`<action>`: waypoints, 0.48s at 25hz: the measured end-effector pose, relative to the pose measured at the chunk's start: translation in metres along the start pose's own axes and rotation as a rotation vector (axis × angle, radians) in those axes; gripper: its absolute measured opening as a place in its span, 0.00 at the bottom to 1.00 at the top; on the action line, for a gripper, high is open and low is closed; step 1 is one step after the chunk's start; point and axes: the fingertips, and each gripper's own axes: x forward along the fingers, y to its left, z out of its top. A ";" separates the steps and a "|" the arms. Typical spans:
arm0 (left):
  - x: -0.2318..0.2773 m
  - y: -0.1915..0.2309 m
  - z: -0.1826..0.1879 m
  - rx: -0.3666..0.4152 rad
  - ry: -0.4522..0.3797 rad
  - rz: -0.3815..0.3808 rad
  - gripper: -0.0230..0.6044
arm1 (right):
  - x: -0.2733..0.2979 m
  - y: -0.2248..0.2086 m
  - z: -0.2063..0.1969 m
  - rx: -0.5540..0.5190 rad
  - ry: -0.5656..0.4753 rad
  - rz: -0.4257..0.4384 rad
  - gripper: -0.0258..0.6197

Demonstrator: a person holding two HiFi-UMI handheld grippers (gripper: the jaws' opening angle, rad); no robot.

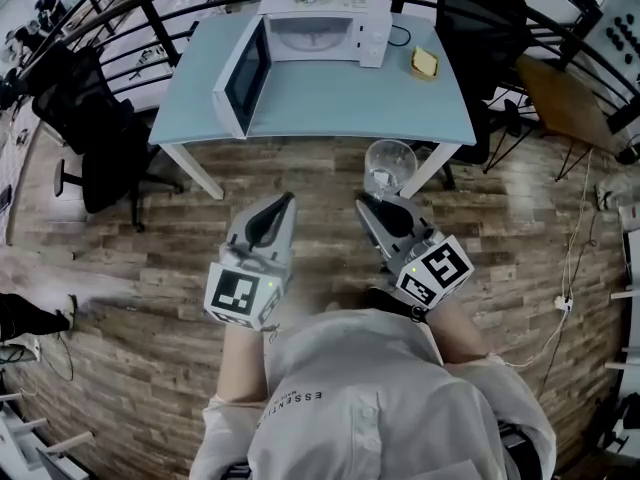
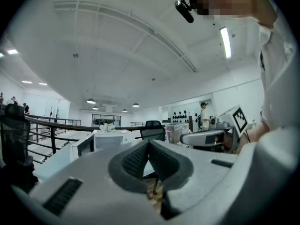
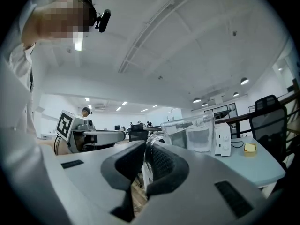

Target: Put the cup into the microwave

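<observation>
A clear glass cup (image 1: 389, 166) hangs in the air in front of the table, and my right gripper (image 1: 372, 200) is shut on its near wall. In the right gripper view the cup (image 3: 190, 134) stands just past the jaws (image 3: 146, 146), its rim pinched between the dark pads. The white microwave (image 1: 318, 36) sits at the back of the table with its door (image 1: 243, 80) swung open to the left. My left gripper (image 1: 288, 198) hovers level beside the right one, shut and holding nothing; in its own view the pads (image 2: 148, 143) meet at the tips.
The light blue table (image 1: 330, 103) also carries a small yellow object (image 1: 425, 62) at its right, beside the microwave. Black office chairs (image 1: 100, 133) stand left and right of the table. A railing runs behind it. Wooden floor lies between me and the table.
</observation>
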 end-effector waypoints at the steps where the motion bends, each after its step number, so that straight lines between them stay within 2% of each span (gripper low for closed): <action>1: 0.001 0.002 -0.001 -0.003 0.001 0.003 0.04 | 0.001 -0.003 0.000 0.000 0.003 0.000 0.09; 12: 0.040 0.045 -0.014 -0.020 0.032 0.075 0.04 | 0.046 -0.053 -0.006 0.009 0.026 0.057 0.09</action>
